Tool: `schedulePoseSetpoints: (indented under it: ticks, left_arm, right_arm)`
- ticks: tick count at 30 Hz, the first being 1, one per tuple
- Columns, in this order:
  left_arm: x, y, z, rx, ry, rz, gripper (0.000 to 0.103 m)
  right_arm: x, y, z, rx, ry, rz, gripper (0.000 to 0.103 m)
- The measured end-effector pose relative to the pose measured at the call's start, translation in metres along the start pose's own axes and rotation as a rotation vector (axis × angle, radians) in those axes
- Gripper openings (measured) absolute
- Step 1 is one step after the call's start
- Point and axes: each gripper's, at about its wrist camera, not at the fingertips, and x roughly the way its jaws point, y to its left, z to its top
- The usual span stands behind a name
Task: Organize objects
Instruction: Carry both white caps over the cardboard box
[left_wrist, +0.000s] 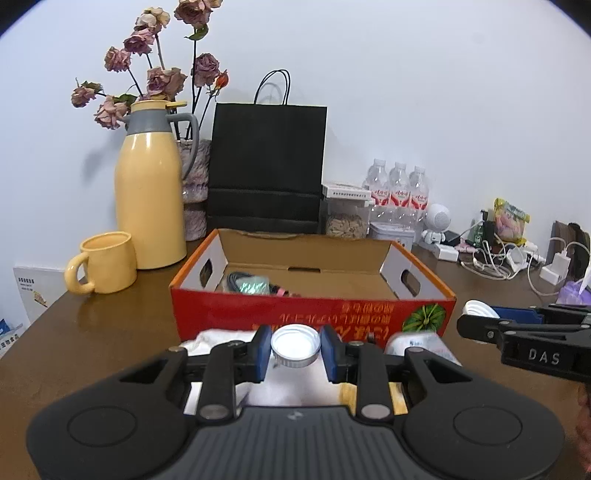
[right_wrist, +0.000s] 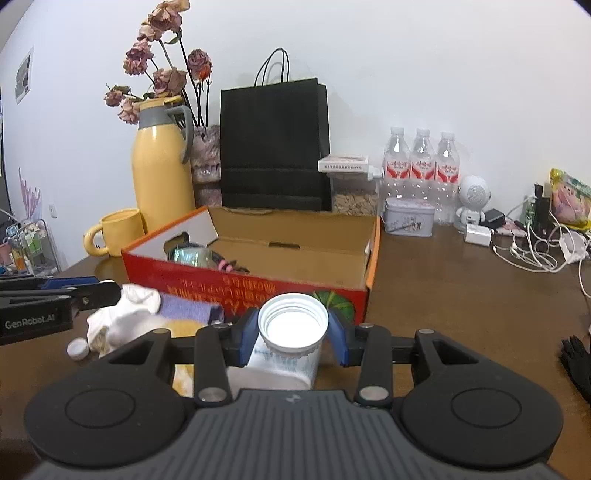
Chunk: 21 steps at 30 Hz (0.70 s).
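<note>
One yellow mug (left_wrist: 101, 263), one yellow jug (left_wrist: 149, 184), one black bag (left_wrist: 266, 166), three water bottles (left_wrist: 399, 184). Red box (left_wrist: 314, 314) mid-table, print unreadable. Left gripper (left_wrist: 295, 349) jaws narrow, clamped on small white cap (left_wrist: 294, 345). Right gripper (right_wrist: 293, 336) clamped on open white bottle (right_wrist: 291, 332). "DAS" readable in left view, "GenRobot.AI" in right. Only the right view shows a second loose cap (right_wrist: 77, 349) and a tin (right_wrist: 408, 219).

Lived-in home: dried roses (left_wrist: 155, 74), yellow thermos (left_wrist: 149, 192), chargers (left_wrist: 517, 258) on a table (left_wrist: 110, 332).
</note>
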Motion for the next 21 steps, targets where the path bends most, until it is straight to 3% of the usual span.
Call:
schedulePoseSetpoints:
  ticks: [10, 21]
  left_arm:
    - [0.022, -0.006, 0.034, 0.015, -0.044, -0.023, 0.027]
    - [0.066, -0.003, 0.068, 0.004, -0.064, 0.001, 0.027]
  right_arm:
    - [0.019, 0.007, 0.024, 0.011, -0.032, 0.005, 0.041]
    - [0.055, 0.01, 0.057, 0.002, -0.062, 0.004, 0.041]
